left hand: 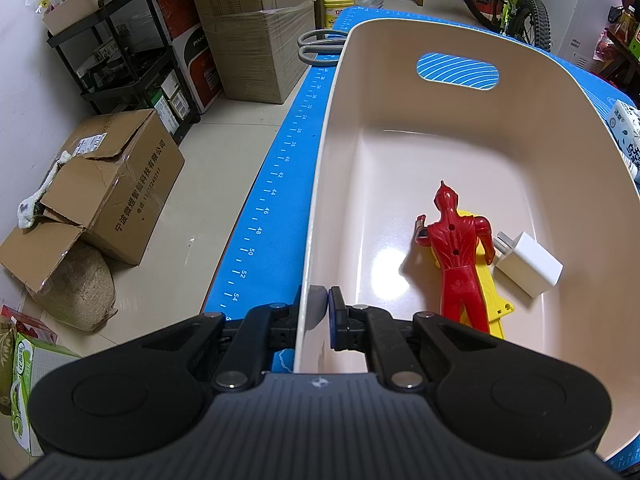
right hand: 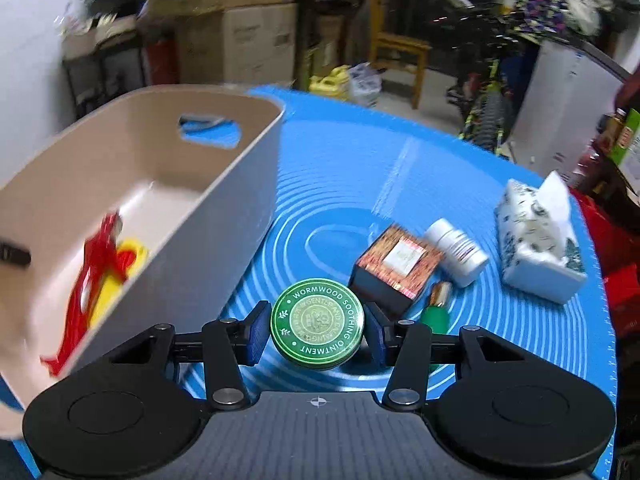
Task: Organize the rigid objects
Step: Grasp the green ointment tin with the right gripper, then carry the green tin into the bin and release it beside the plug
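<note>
A beige plastic bin (left hand: 540, 92) stands on the blue mat (left hand: 276, 184). Inside lie a red figure (left hand: 456, 256) on a yellow toy (left hand: 490, 300) and a white charger (left hand: 528, 264). My left gripper (left hand: 324, 316) is shut on the bin's near-left rim. In the right wrist view my right gripper (right hand: 318, 330) is shut on a round green ointment tin (right hand: 318, 324), held above the mat just right of the bin (right hand: 224, 184). The red figure (right hand: 92, 276) shows blurred in the bin.
On the mat (right hand: 360, 168) to the right lie a brown patterned box (right hand: 394, 266), a white jar (right hand: 456, 252), a small green bottle (right hand: 436, 310) and a tissue pack (right hand: 538, 236). Grey scissors (left hand: 318, 46) lie behind the bin. Cardboard boxes (left hand: 108, 188), a shelf and a bicycle (left hand: 508, 0) stand around the table.
</note>
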